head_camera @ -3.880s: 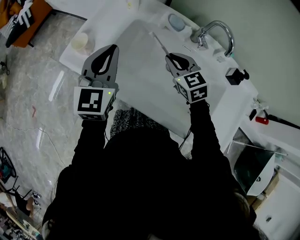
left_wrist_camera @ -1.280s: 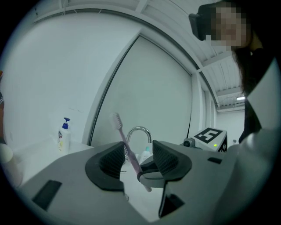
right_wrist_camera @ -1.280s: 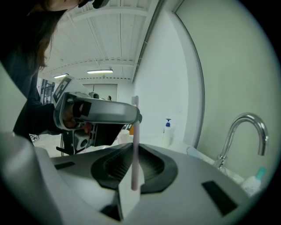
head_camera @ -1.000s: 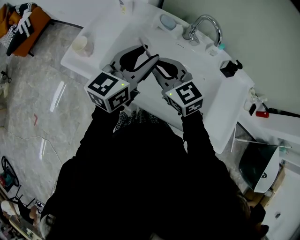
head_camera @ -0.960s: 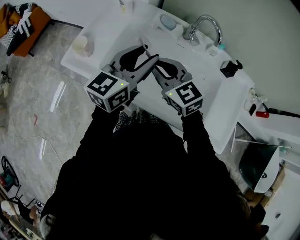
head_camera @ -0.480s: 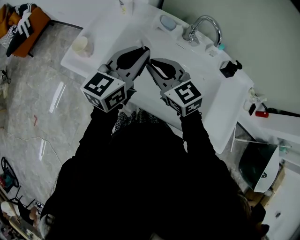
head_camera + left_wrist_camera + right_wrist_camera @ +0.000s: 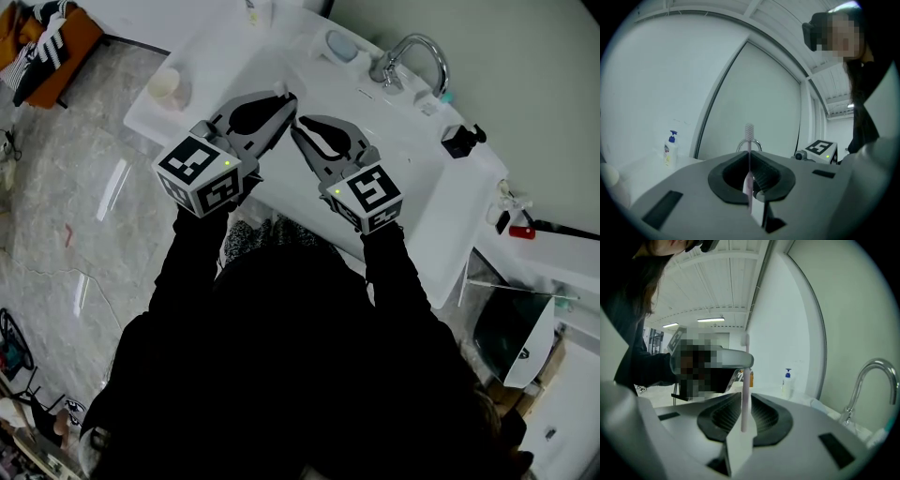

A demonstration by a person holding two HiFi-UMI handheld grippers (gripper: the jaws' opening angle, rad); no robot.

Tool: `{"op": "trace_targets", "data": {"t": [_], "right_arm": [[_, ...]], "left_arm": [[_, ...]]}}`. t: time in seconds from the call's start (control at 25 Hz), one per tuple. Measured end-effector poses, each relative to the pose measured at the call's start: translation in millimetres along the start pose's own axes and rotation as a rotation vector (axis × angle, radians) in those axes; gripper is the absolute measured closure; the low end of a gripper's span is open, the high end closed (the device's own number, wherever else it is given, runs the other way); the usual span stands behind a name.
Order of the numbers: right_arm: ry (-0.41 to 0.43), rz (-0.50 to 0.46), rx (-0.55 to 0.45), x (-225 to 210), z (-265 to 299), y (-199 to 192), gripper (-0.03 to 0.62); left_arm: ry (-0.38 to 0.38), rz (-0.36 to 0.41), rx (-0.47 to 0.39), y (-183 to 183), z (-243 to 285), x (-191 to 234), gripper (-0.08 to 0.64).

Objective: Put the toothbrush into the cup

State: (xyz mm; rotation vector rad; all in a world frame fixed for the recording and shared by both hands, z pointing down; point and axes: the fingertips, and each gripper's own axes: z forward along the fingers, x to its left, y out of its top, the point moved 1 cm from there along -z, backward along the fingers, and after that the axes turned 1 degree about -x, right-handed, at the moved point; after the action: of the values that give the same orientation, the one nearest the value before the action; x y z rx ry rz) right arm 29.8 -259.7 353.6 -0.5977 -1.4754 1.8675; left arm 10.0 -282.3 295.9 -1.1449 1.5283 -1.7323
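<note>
Left tongs (image 7: 287, 97) had just been closing, and they came together on the toothbrush (image 7: 749, 140). The pads nipped the thin handle, with the bristle head standing upright beyond them. Right tongs (image 7: 298, 128) were narrow too, clamped on the same handle. So both pairs gripped it at once, tip to tip above the basin (image 7: 403, 131). By my read, that was a handover in the making.

The brush looked light and stiff, a slim smooth stick of plastic. It would be easy to carry, but apt to swivel or slide when pinched at one spot. A grip on the mid-handle, clear of the bristles, seemed best, leaving the bare butt end free to drop in first.

Out to the left, the cup (image 7: 169, 86) stood on the counter (image 7: 150, 112), well apart from the brush, with the tap (image 7: 417, 56) at the far side.
</note>
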Motion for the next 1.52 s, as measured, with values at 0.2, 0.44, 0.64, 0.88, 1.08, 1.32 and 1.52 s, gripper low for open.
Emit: {"op": "trace_targets", "data": {"t": [0.2,0.44,0.64,0.88,1.08,1.32,1.52], "right_arm": [[0.015,-0.023,0.010,4,-7,5,0.534],[0.090,-0.089,0.024,8,-22,13,0.485],[0.162,-0.137,0.047,12,-29,19,0.485],[0.202,-0.170,0.074,21,-29,16,0.485],[0.230,-0.172,0.085,23,-29,10,0.485],[0.257,-0.158,0.077,26,-27,11,0.494],[0.287,-0.128,0.079,27,-27,10,0.523]], "left_arm": [[0.011,-0.012,0.007,-2,-7,5,0.543],[-0.096,0.061,0.052,-3,-4,-13,0.543],[-0.217,0.082,0.086,-8,1,-30,0.543],[-0.320,0.090,0.110,-14,3,-43,0.543],[-0.363,0.071,0.123,-21,0,-48,0.543],[-0.409,0.075,0.137,-22,-2,-54,0.543],[-0.420,0.070,0.142,-22,-2,-54,0.543]]}}
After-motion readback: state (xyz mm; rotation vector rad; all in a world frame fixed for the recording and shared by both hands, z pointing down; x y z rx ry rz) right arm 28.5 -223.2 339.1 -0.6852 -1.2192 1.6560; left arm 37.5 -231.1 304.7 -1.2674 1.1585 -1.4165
